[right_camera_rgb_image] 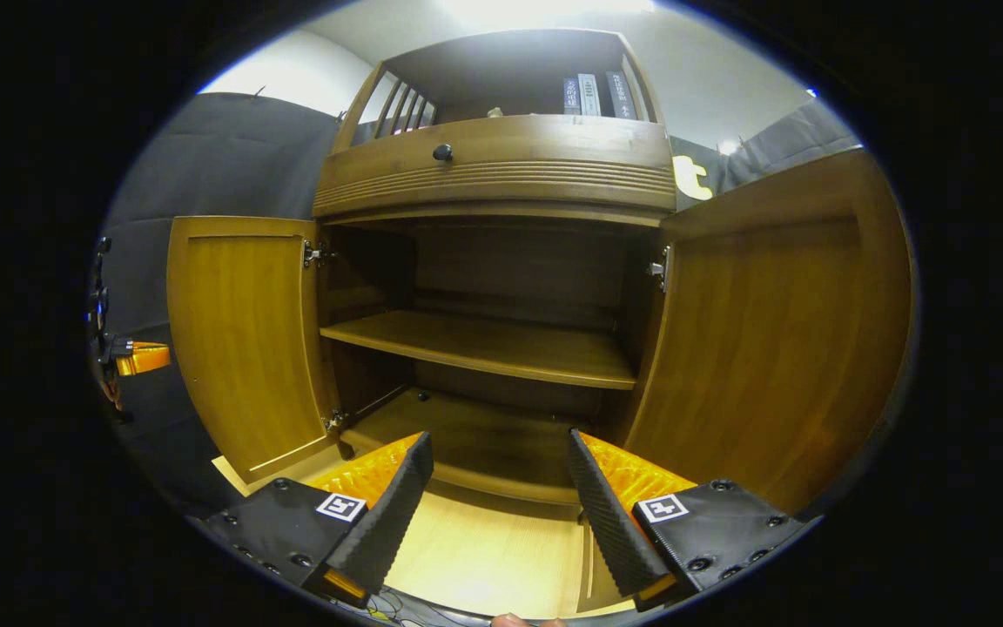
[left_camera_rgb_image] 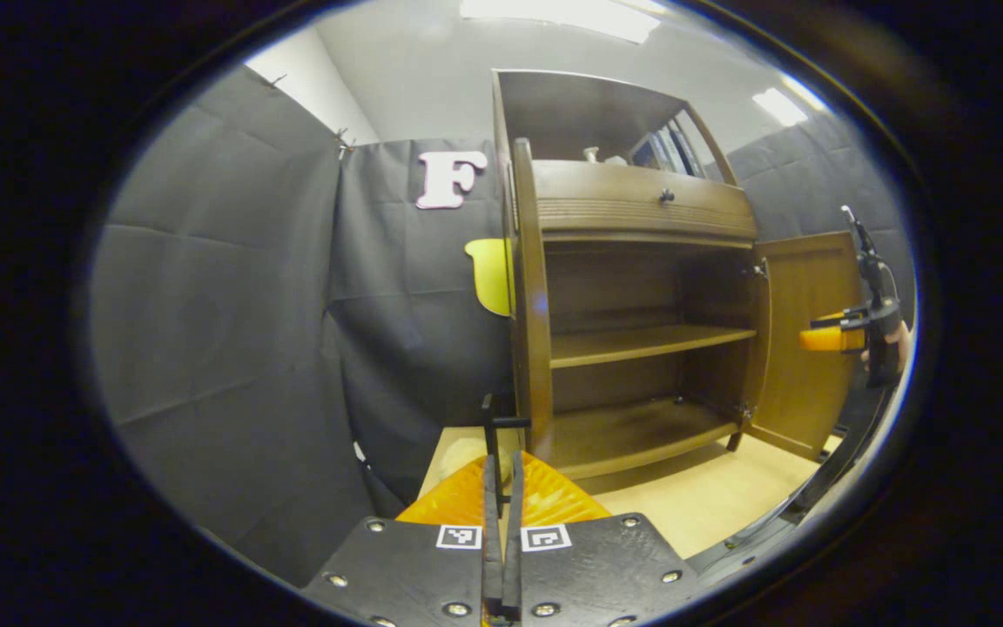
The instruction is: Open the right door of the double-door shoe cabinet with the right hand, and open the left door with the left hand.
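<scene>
The brown shoe cabinet (left_camera_rgb_image: pixel 641 200) stands with both doors swung out. In the left gripper view its left door (left_camera_rgb_image: pixel 532 305) is seen edge-on, and a thin black handle (left_camera_rgb_image: pixel 501 422) sticks out of its outer face. My left gripper (left_camera_rgb_image: pixel 501 461) is shut, with that handle's bar rising from between its fingertips. The right door (right_camera_rgb_image: pixel 771 348) hangs wide at the right of the right gripper view and the left door (right_camera_rgb_image: pixel 245 340) at the left. My right gripper (right_camera_rgb_image: pixel 497 470) is open and holds nothing, facing the bare shelf (right_camera_rgb_image: pixel 484 344). It also appears beside the right door (left_camera_rgb_image: pixel 802 348) as the right gripper (left_camera_rgb_image: pixel 850 335).
A drawer with a dark knob (right_camera_rgb_image: pixel 442 152) runs above the doors, and books (right_camera_rgb_image: pixel 589 94) stand in the top compartment. The cabinet rests on a light wooden floor (right_camera_rgb_image: pixel 484 549). Black cloth walls (left_camera_rgb_image: pixel 223 287) close the booth at the left and behind.
</scene>
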A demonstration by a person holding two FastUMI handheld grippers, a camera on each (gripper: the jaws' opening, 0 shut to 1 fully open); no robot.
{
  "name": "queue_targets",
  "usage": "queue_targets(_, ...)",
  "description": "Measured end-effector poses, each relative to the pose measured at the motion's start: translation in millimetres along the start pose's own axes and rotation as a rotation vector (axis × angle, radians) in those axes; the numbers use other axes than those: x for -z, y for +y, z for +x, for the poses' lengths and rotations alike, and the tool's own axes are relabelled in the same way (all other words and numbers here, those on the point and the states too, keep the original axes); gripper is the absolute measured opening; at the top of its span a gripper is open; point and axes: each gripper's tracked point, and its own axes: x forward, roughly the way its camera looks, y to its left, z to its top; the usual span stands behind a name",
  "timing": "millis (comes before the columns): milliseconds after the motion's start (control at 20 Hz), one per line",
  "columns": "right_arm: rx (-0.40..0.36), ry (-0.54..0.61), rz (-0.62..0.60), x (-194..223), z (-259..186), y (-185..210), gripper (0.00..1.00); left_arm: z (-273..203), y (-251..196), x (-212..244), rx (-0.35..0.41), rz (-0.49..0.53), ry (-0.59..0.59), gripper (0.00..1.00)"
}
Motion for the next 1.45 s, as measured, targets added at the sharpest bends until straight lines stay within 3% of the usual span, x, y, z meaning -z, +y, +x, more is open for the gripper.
queue_targets(250, -0.103, -0.017, 0.011, 3, -25, 8, 0.98, -7, -33, -25, -0.025, -0.070, -0.057, 0.02)
queue_targets(300, -0.125, -0.027, 0.020, 0, -30, 10, 0.98, -6, -36, -28, -0.032, -0.078, -0.070, 0.08)
queue_targets(350, -0.149, -0.035, 0.032, 1, -35, 13, 0.98, -3, -39, -31, -0.035, -0.088, -0.078, 0.08)
queue_targets(450, -0.188, -0.044, 0.045, -1, -48, 16, 0.98, -8, -48, -31, -0.053, -0.120, -0.078, 0.33)
queue_targets(600, -0.203, -0.047, 0.055, -2, -64, 11, 0.98, -21, -41, -26, -0.178, -0.096, -0.055, 0.71)
queue_targets(700, -0.206, -0.041, 0.067, -1, -73, 8, 0.97, -26, -48, -25, -0.204, -0.098, -0.048, 0.96)
queue_targets(900, -0.172, -0.070, 0.069, -6, -87, -7, 0.97, -31, -67, -26, -0.203, -0.140, -0.056, 0.95)
queue_targets(1300, -0.066, -0.045, 0.087, 19, -97, -28, 0.94, -33, -42, -34, -0.365, -0.088, -0.101, 0.96)
queue_targets(1450, -0.033, -0.048, 0.047, 18, -90, -28, 0.93, -19, -49, -38, -0.333, -0.148, -0.142, 0.96)
